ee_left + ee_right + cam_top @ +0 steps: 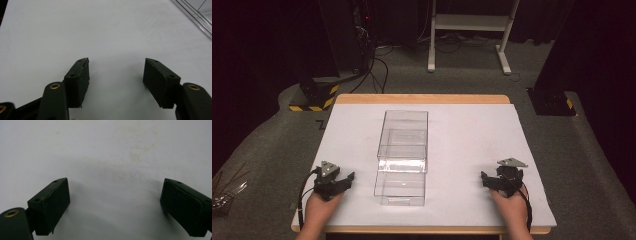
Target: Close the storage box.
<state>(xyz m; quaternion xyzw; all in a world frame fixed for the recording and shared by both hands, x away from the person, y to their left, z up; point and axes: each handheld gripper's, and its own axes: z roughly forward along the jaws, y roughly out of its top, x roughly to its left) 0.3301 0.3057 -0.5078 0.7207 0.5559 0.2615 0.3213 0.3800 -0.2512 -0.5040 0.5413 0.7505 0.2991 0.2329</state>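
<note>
The clear drawer box [403,145] sits empty with its drawer [400,187] pulled out, between the left gripper [343,181] and right gripper [490,181], both parted, gripping nothing.

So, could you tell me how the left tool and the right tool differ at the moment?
The left tool has its jaws less far apart than the right tool. The left tool sits closer to the clear box than the right tool does. Both rest over the white table sheet, open and holding nothing.

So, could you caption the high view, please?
Two open grippers, left and right, flank a clear box on a white table.
</note>
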